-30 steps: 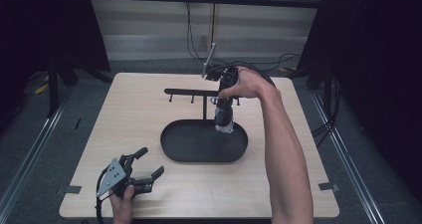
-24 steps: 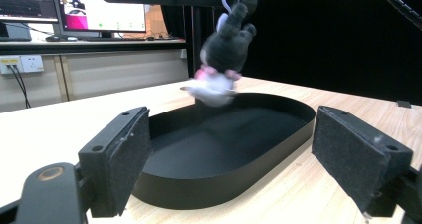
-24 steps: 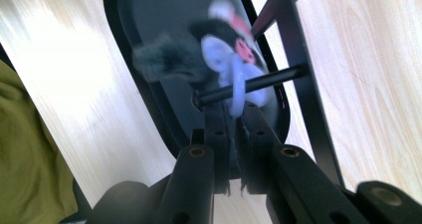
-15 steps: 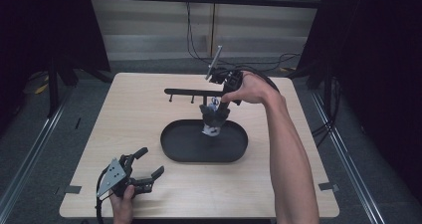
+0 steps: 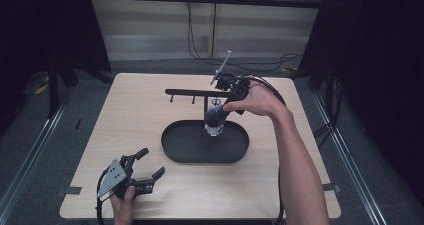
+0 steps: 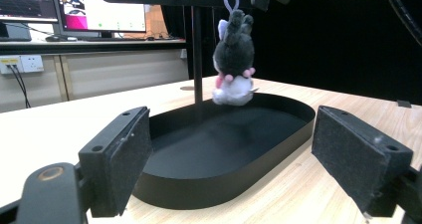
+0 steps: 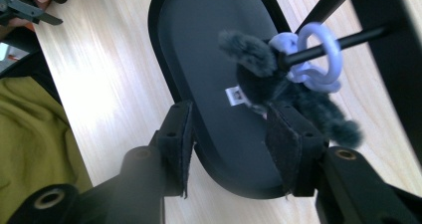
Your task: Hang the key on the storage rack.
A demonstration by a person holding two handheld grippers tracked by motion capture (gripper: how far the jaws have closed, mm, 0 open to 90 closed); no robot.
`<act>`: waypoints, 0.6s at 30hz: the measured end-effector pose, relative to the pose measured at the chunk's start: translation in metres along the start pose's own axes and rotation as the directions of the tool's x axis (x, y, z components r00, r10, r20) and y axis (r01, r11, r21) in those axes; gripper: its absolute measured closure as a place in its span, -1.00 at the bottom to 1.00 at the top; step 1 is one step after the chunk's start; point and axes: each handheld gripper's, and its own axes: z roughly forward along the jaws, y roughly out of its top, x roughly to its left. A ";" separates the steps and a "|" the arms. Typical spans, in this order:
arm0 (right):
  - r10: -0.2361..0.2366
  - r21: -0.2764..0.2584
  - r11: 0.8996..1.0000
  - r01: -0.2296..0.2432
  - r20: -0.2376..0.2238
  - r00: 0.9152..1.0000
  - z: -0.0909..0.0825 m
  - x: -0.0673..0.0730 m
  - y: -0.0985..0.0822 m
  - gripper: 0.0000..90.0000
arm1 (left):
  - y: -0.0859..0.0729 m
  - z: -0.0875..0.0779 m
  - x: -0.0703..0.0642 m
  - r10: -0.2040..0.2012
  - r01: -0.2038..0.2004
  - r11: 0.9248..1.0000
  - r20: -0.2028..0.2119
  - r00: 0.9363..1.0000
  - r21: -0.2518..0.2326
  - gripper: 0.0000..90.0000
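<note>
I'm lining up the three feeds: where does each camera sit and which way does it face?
High view: above the person's side, facing down on the table; both forearms enter from below.
Left gripper view: low over the table, facing the tray; own open fingers.
Right gripper view: above, looking down at the plush toy.
All views share tray and toy.

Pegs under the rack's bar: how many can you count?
3 visible. Two bare pegs hang left of the post; a third carries the plush's ring. The hand may hide more.
</note>
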 end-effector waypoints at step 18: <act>0.004 -0.260 0.966 -0.001 0.011 1.000 0.016 0.031 -0.042 -0.20 | 0.000 0.000 -0.001 -0.008 0.008 1.000 -0.003 1.000 -0.001 -0.65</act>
